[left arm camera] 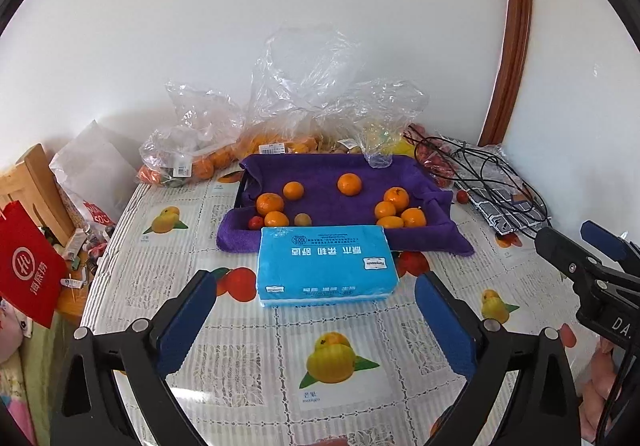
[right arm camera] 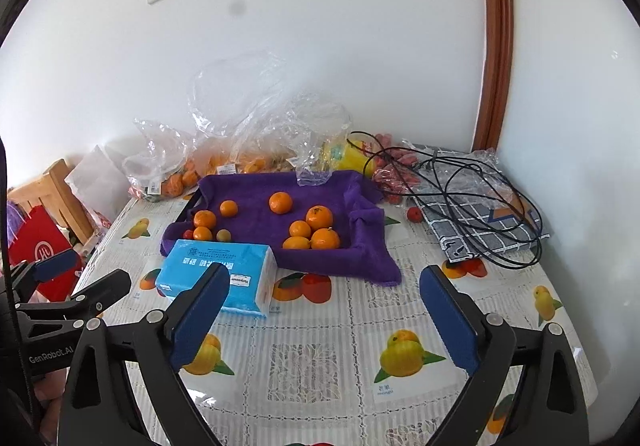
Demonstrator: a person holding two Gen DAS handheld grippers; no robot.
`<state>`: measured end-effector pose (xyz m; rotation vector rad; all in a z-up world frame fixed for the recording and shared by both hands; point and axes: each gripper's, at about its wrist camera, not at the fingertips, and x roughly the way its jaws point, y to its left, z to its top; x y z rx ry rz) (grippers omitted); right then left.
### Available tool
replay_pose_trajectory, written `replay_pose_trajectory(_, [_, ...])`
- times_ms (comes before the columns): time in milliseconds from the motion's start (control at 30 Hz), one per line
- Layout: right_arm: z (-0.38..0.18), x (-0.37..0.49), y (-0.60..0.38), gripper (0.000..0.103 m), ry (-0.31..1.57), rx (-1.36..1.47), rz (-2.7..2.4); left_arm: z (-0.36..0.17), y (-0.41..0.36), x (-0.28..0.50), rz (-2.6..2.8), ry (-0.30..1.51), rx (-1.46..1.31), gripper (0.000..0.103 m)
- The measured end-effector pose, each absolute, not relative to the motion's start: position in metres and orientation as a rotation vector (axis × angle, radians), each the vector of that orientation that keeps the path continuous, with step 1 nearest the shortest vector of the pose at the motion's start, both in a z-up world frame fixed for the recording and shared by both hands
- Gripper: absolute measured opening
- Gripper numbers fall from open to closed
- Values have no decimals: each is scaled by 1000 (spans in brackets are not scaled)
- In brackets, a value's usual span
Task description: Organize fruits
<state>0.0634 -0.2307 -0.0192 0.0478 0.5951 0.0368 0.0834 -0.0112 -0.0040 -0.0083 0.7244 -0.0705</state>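
Note:
Several oranges [left arm camera: 349,183] [right arm camera: 319,216] lie on a purple towel [left arm camera: 320,173] [right arm camera: 256,205] spread over a dark tray, along with a small red fruit [left arm camera: 255,222] and a small greenish one [left arm camera: 303,219]. In front of the tray lies a blue tissue pack [left arm camera: 326,266] [right arm camera: 212,270]. My left gripper [left arm camera: 316,298] hovers open over the table near the pack, with nothing between its fingers. My right gripper [right arm camera: 324,294] is open and holds nothing too, its left finger [right arm camera: 200,314] overlapping the pack in view. Each gripper shows at the edge of the other's view.
Clear plastic bags [left arm camera: 208,141] with oranges stand behind the tray against the wall. A black cable [right arm camera: 460,197] lies over a checked cloth package [right arm camera: 480,217] at the right, with a loose red fruit [right arm camera: 414,213] beside it. A red bag [left arm camera: 28,266] and wooden chair [left arm camera: 36,181] stand left of the table.

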Motion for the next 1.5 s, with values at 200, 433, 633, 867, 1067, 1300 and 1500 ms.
replay_pose_trajectory(200, [-23, 35, -240, 101, 583, 58, 22, -9, -21, 56, -75, 710, -13, 102])
replay_pose_trajectory(433, [-26, 3, -242, 101, 566, 41, 16, -6, -26, 29, -70, 687, 6, 102])
replay_pose_trajectory(633, [-29, -9, -242, 101, 564, 30, 15, 0, -29, 17, -65, 668, 17, 102])
replay_pose_trajectory(867, [-29, -16, -245, 101, 561, 26, 20, 2, -27, 13, -60, 665, 4, 102])
replay_pose_trajectory(1067, [-29, -17, -246, 101, 560, 25, 21, 5, -27, 11, -49, 656, 7, 102])
replay_pose_trajectory(1300, [-29, -16, -247, 101, 569, 30, 16, 2, -25, 13, -35, 665, 6, 102])
replay_pose_trajectory(1500, [-29, -14, -246, 101, 570, 27, 12, 1, -24, 13, -37, 670, 4, 102])
